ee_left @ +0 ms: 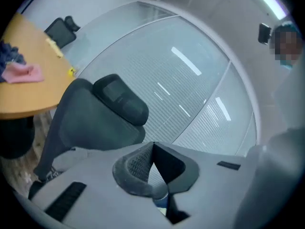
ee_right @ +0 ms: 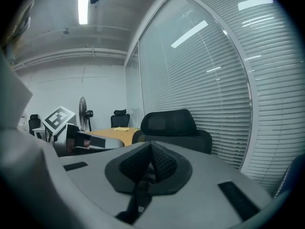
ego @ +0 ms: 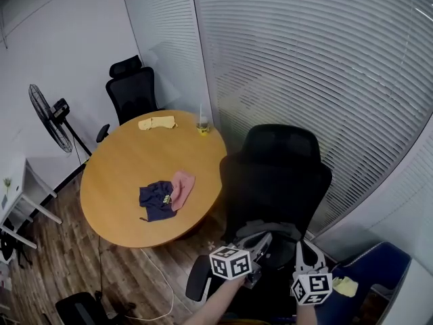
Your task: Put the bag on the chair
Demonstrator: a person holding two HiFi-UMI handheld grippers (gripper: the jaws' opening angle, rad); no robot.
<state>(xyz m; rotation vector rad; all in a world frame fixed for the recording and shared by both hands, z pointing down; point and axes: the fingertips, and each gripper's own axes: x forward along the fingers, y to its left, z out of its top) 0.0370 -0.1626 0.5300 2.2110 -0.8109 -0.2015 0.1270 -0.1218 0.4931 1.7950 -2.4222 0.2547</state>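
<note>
Judging from how things lie, the task is taken to be well along but not finished: a grey bag is held at the front of the black chair, which stands just beside the round tabletop, and nothing has been let go. The bag is seen in the head view between the left gripper and the right gripper, over the seat. Whether it is resting on the seat or is carried just above it cannot be told. The right gripper's fingers are clenched, and a dark strap is pinched between them and hangs down. The left gripper's fingers are also pressed together at the tips, and a pale fold, taken to be part of the bag, is caught low between them. The bag's long axis is laid across the width of the seat, from one gripper to the other, roughly along the seat's front edge and square to the backrest. Which way its opening is turned cannot be made out. What is left, it is judged, is for the bag to be settled on the seat and both grips to be released.
</note>
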